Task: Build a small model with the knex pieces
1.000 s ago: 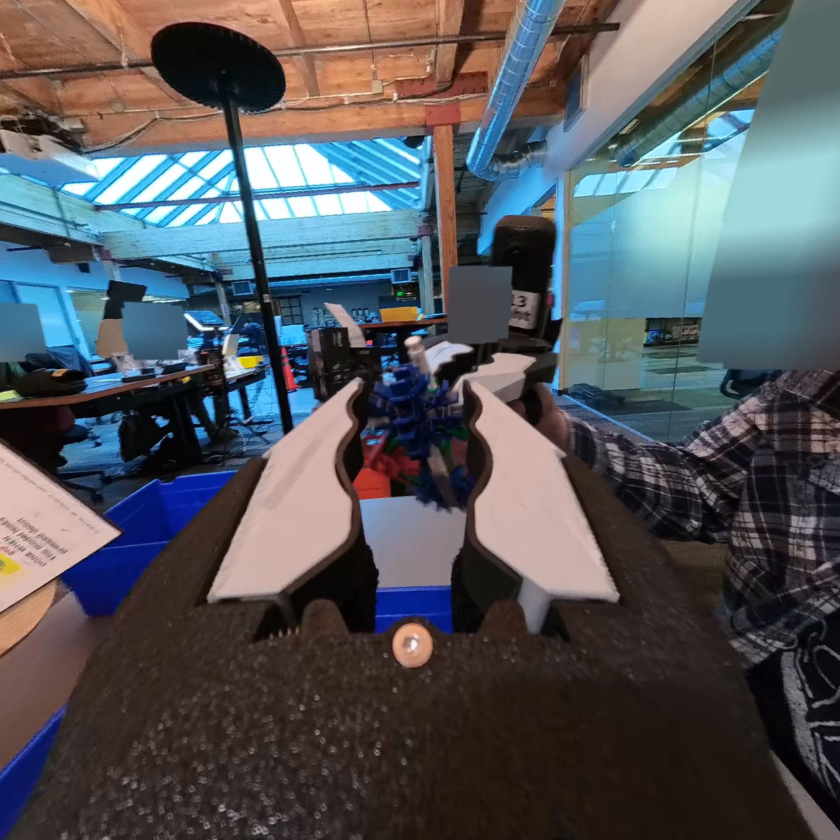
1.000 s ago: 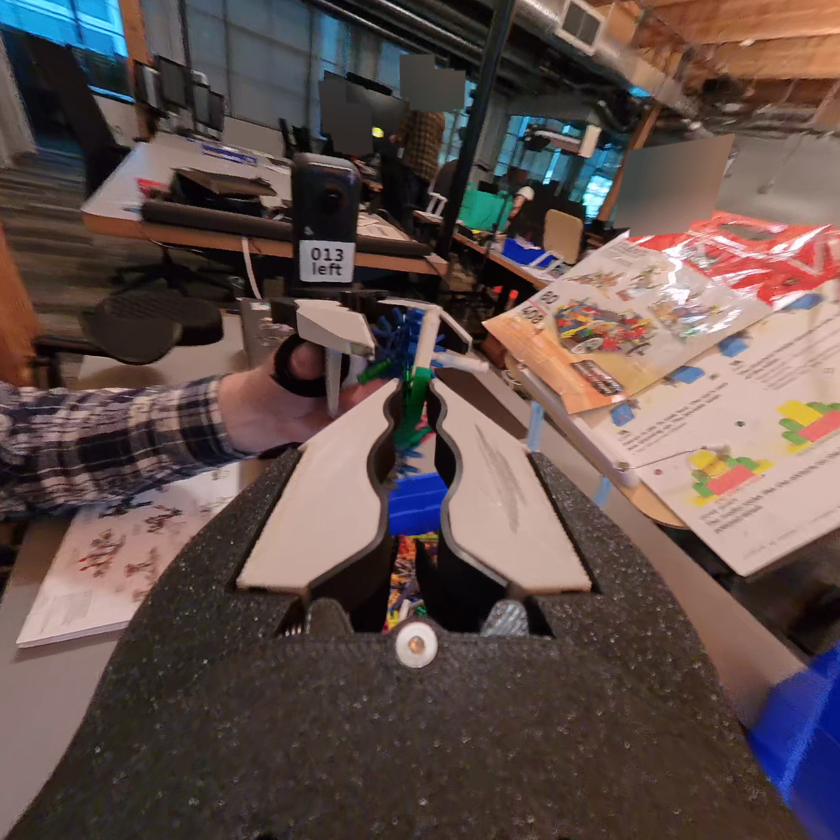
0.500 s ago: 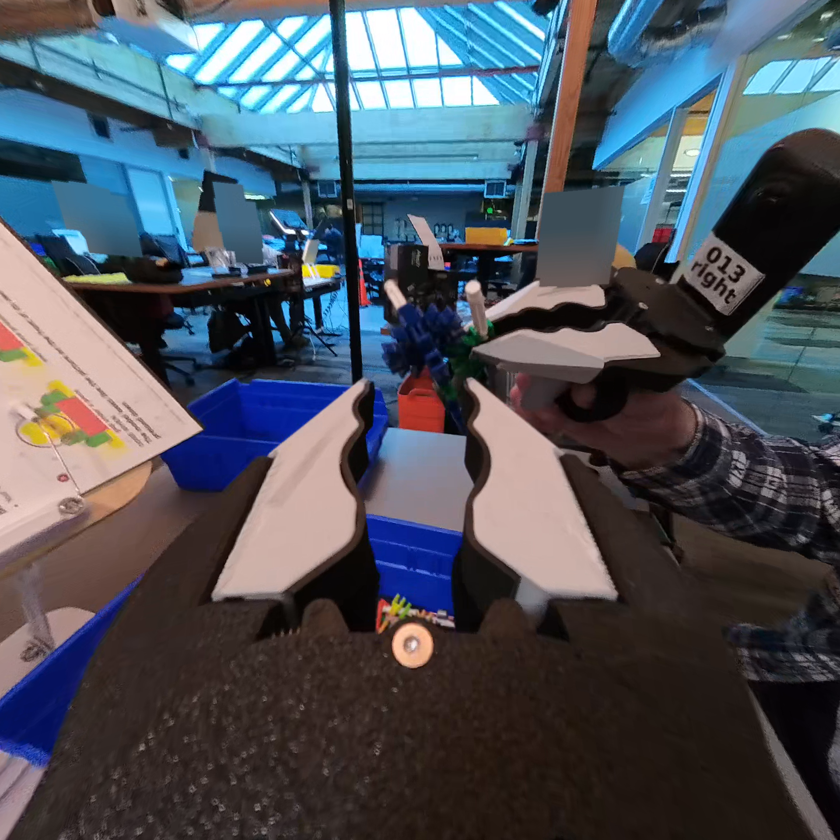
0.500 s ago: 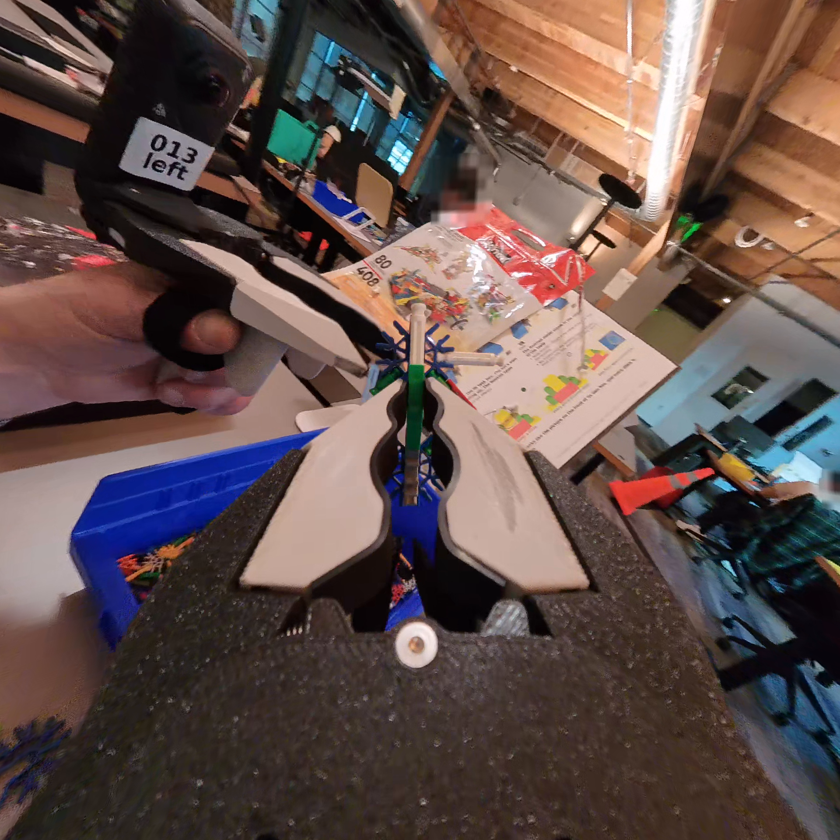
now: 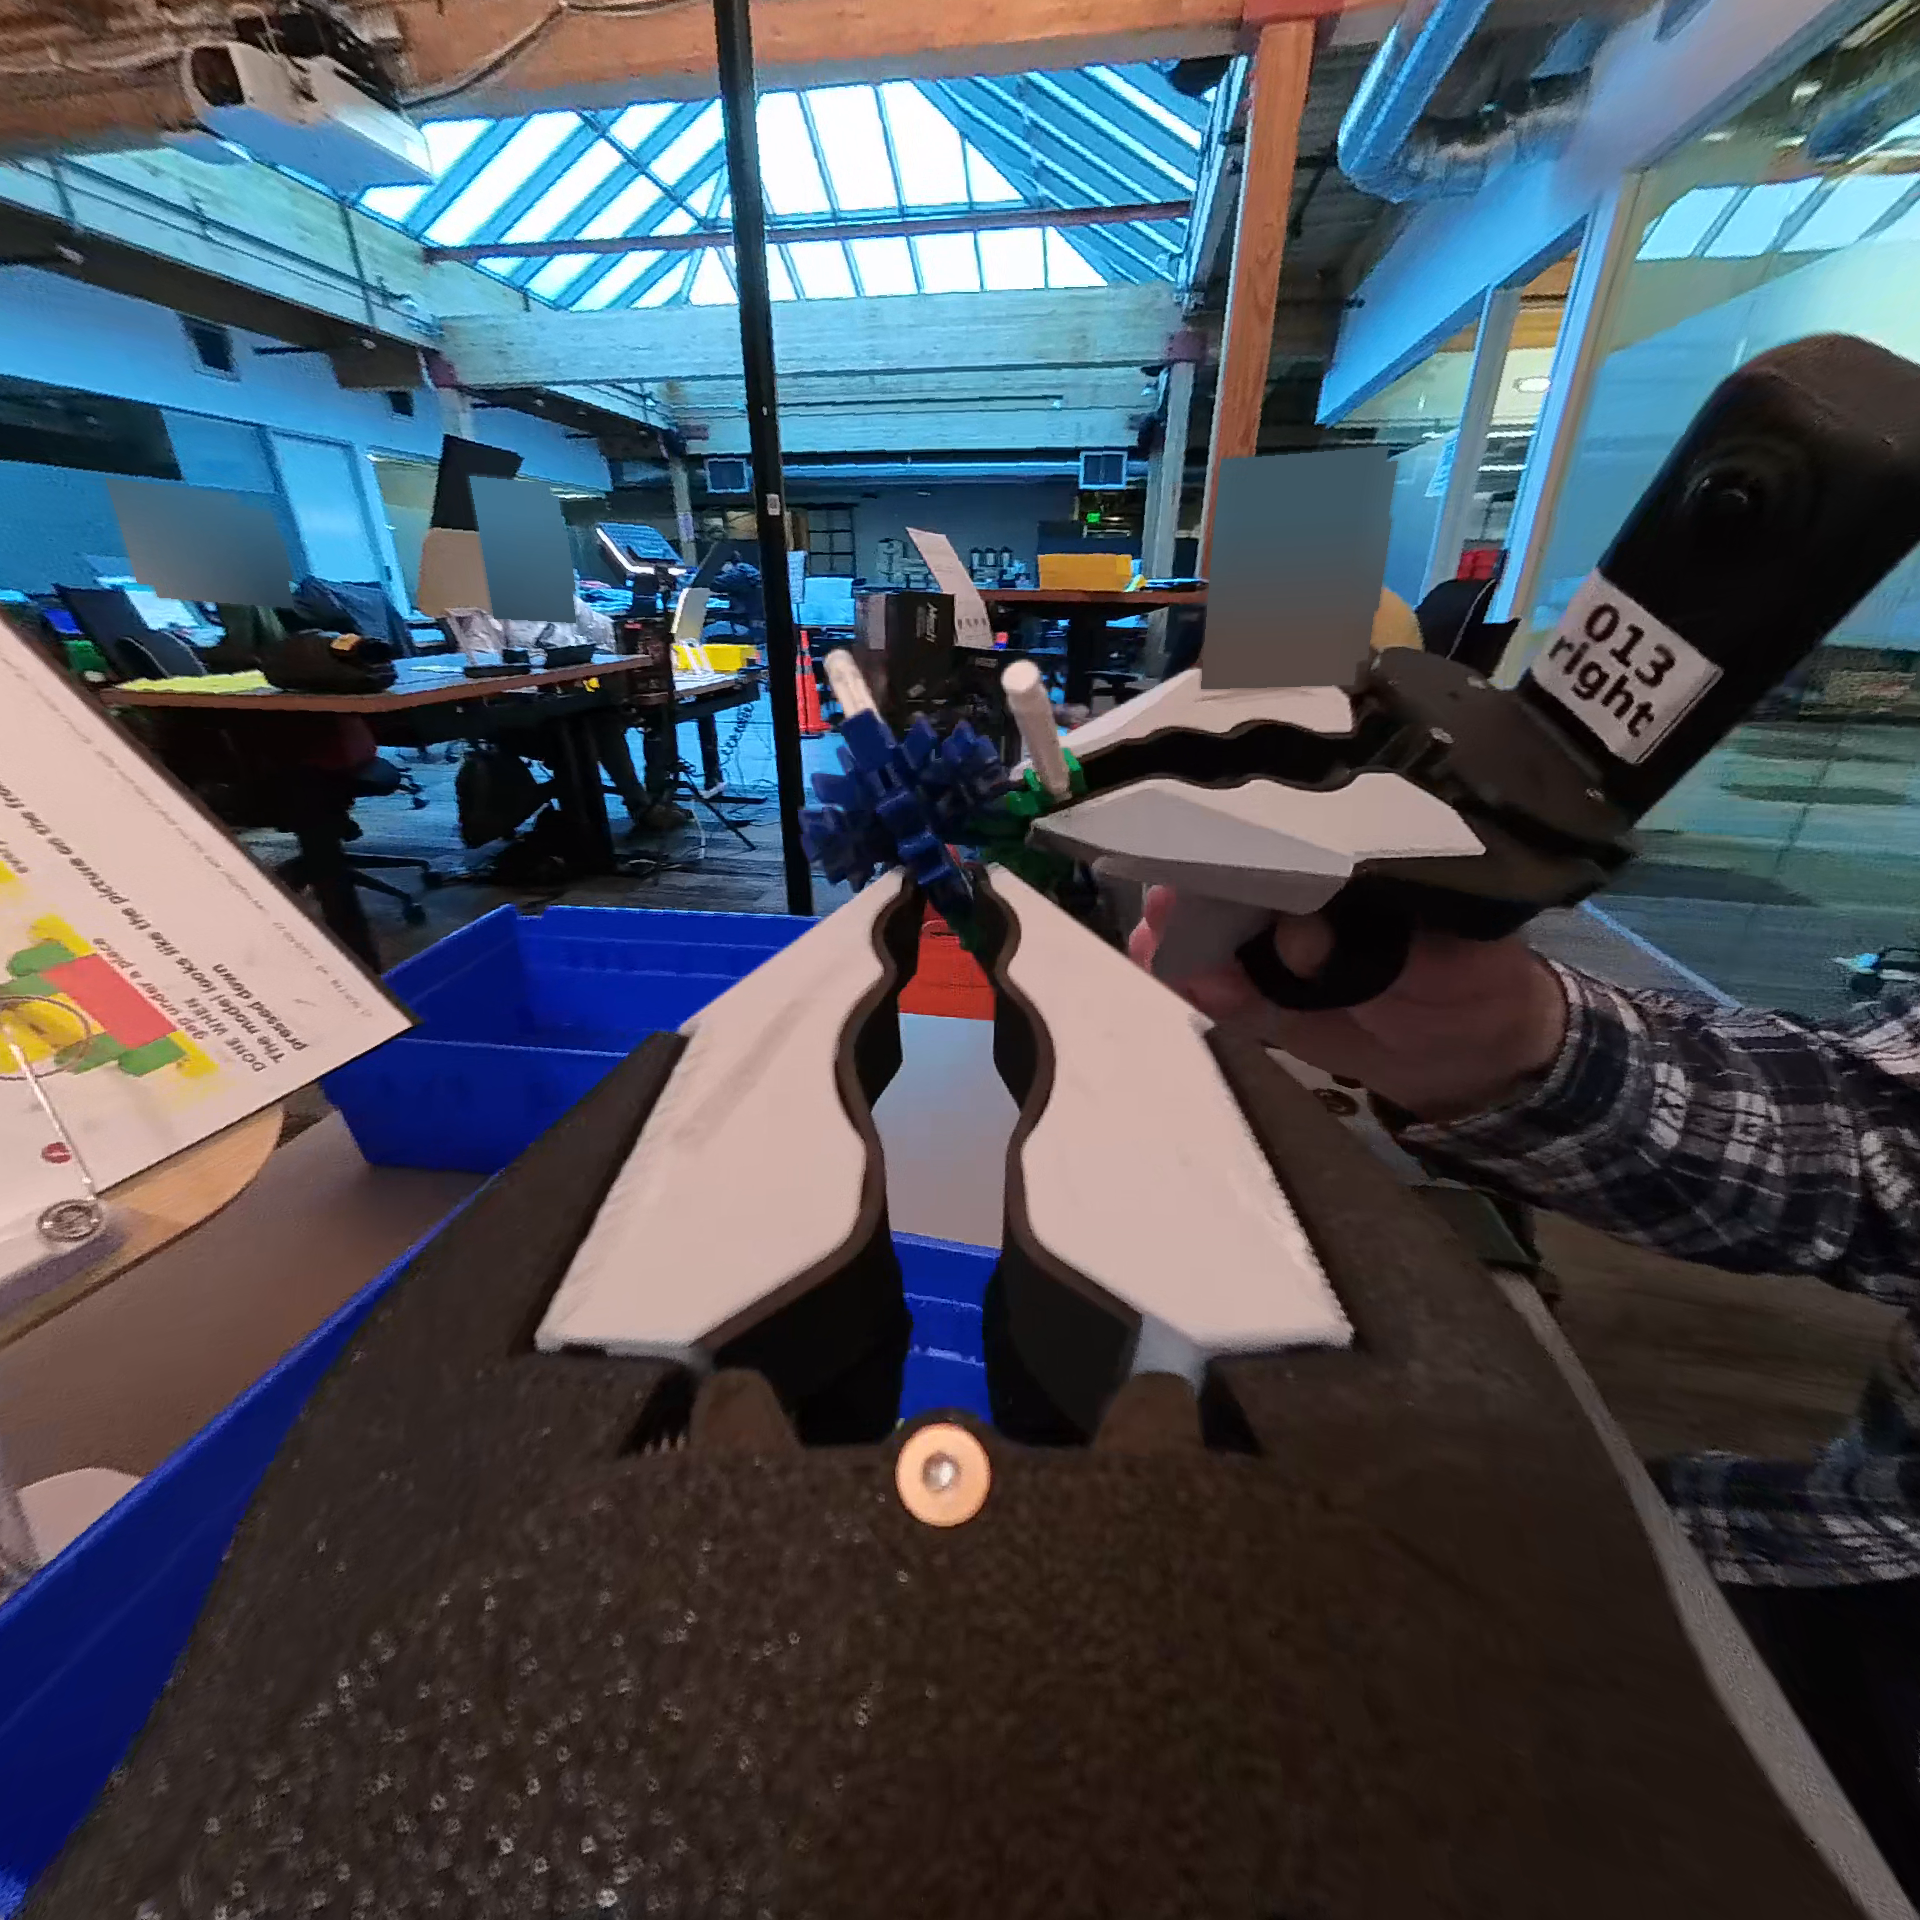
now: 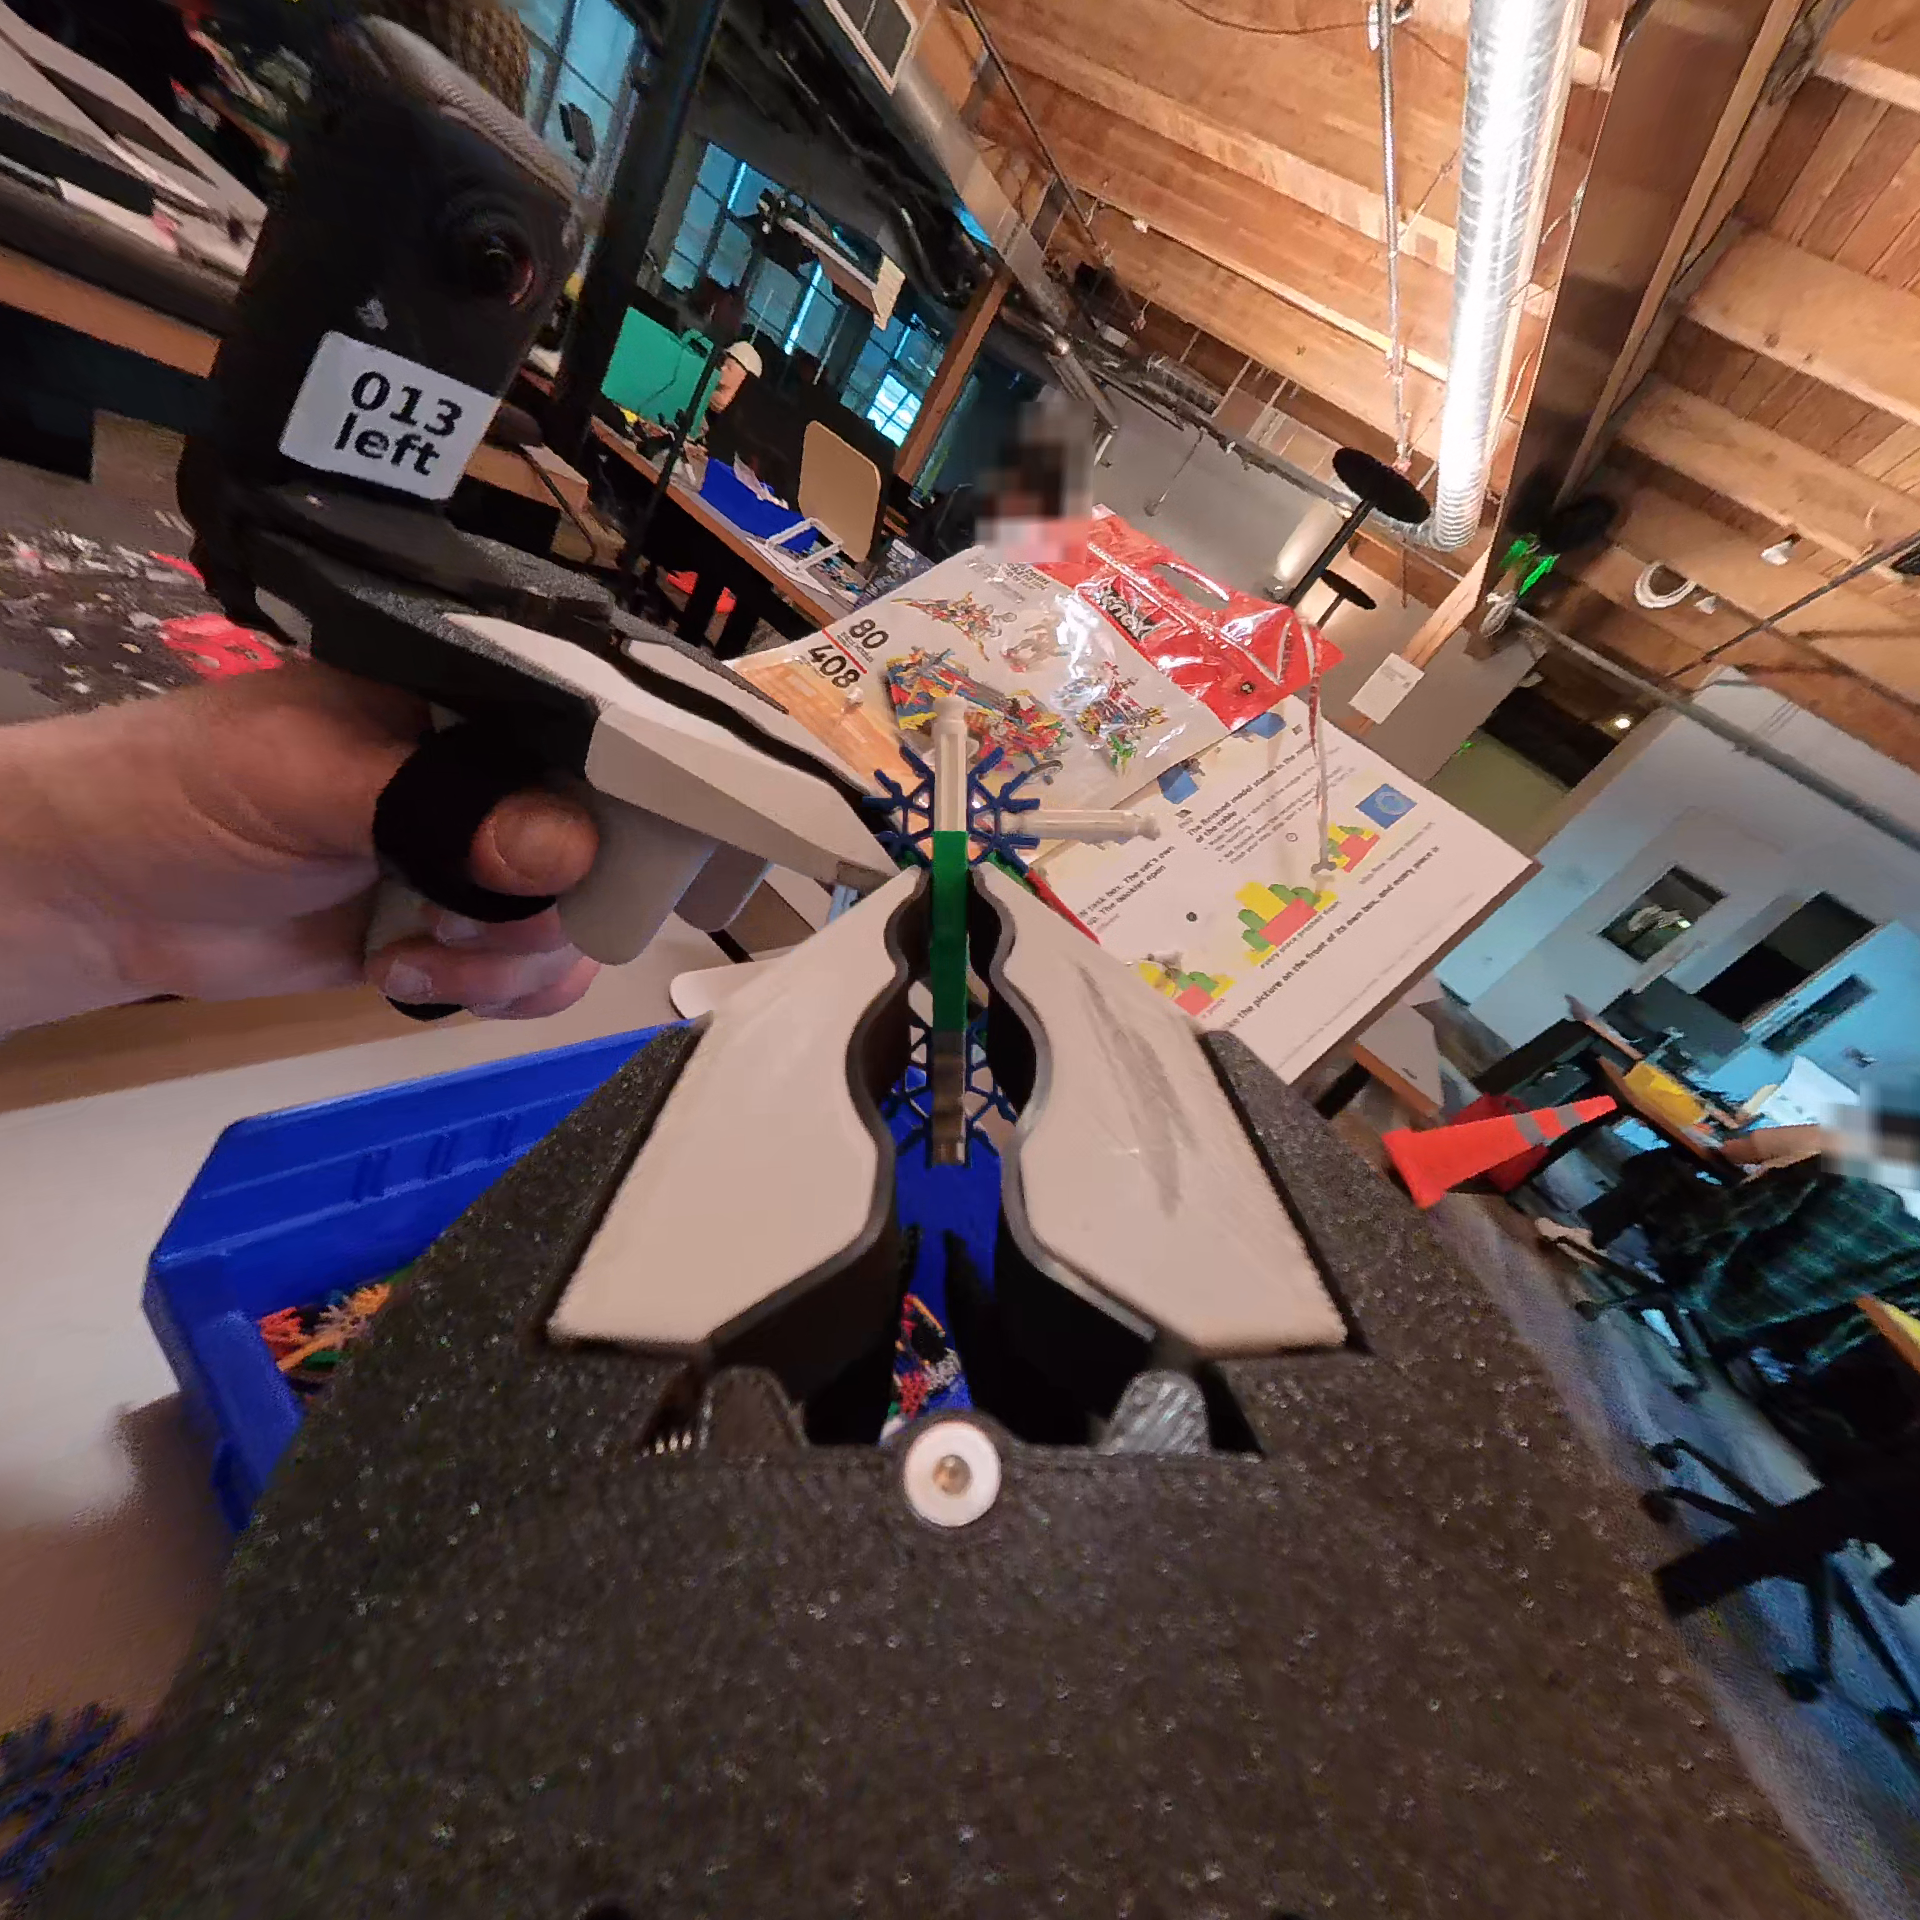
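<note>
A small rod-and-connector toy hangs in the air between both grippers: blue snowflake connectors [image 5: 894,800], green parts [image 5: 1023,805] and two white rods [image 5: 1029,717]. My left gripper [image 5: 945,883] has its tips closed on the lowest blue connector. My right gripper [image 6: 948,883] is shut on the toy's green rod [image 6: 948,935], with a blue connector [image 6: 914,805] and white rods [image 6: 1081,828] beyond its tips. The right gripper shows in the left wrist view [image 5: 1049,805], coming in from the right. The left gripper shows in the right wrist view [image 6: 868,847], coming in from the left.
A blue bin [image 6: 343,1174] of loose coloured pieces sits below the grippers; a second blue bin [image 5: 582,997] stands behind it. A tilted instruction sheet [image 6: 1299,904] and a red bag [image 6: 1195,613] are nearby. A black pole [image 5: 764,520] rises behind. An orange cone [image 6: 1496,1138] stands on the floor.
The left gripper's fingers have closed from wide apart onto the blue connector. The right gripper has kept its hold on the green rod while both views tilted.
</note>
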A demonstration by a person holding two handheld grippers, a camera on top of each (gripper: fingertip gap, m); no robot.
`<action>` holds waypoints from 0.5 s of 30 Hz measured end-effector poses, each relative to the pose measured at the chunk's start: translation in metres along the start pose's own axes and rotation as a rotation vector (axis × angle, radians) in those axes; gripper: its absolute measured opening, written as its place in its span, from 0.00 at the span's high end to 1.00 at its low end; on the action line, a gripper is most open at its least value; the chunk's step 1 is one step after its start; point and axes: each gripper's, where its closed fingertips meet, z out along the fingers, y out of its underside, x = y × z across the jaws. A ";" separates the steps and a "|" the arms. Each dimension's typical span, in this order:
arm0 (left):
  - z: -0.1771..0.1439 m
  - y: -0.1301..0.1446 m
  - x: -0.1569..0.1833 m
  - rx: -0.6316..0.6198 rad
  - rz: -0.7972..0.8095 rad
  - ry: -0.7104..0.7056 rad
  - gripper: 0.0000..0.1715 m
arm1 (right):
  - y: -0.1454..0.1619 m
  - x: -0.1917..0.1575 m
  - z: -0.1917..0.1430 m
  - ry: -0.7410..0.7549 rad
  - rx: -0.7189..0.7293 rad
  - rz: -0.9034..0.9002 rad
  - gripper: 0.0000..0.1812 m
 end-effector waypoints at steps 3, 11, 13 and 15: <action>0.002 0.001 0.001 -0.005 0.010 -0.006 0.94 | 0.000 0.003 0.001 -0.007 0.003 0.048 0.97; 0.005 0.002 0.002 -0.005 -0.009 0.005 0.95 | -0.003 0.000 0.001 0.014 0.004 -0.016 0.97; 0.006 0.003 0.001 -0.008 0.000 -0.011 0.96 | -0.002 -0.001 0.001 0.016 0.003 -0.019 0.97; 0.007 0.003 0.000 -0.010 0.006 -0.016 0.96 | -0.001 -0.001 0.001 0.011 -0.001 -0.017 0.97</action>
